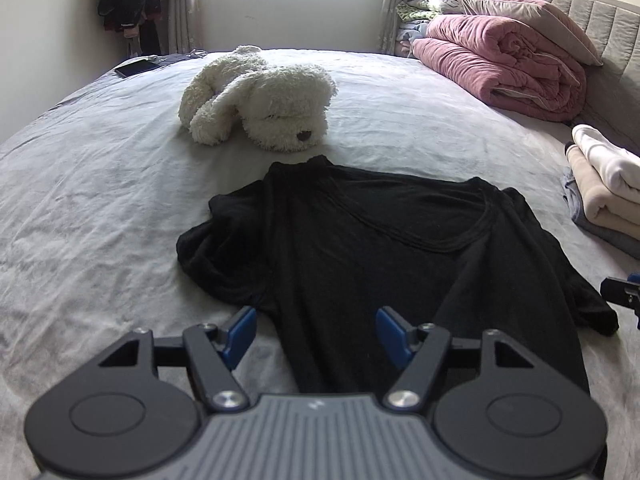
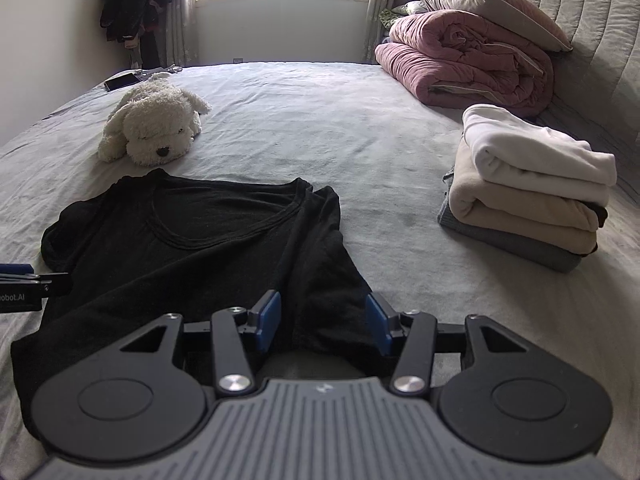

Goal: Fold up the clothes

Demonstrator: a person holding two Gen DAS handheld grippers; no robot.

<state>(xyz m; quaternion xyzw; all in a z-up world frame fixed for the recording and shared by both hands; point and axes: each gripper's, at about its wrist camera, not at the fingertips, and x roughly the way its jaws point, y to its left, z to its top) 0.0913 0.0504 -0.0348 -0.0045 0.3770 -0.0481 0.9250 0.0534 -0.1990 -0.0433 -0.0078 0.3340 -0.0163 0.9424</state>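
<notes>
On the grey bed point(image 1: 100, 200), black shirt point(image 1: 360, 248) is spread flat, plush dog point(image 1: 260, 100) at 12 o'clock. Left gripper point(image 1: 316, 332) and right gripper point(image 2: 322, 322) are held part-open, nothing pinched. Light, limp, non-slippery knit is judged; near hem corners at 5 and 7 o'clock are suggested.

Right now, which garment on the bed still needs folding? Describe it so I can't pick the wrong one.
On the wide grey bed sheet, look nearest the cameras, below the fluffy white plush dog. There lies a black scoop-neck knit top, spread flat. Unlike the folded white, beige and grey clothes stack to its right, it is dark and unfolded.
</notes>
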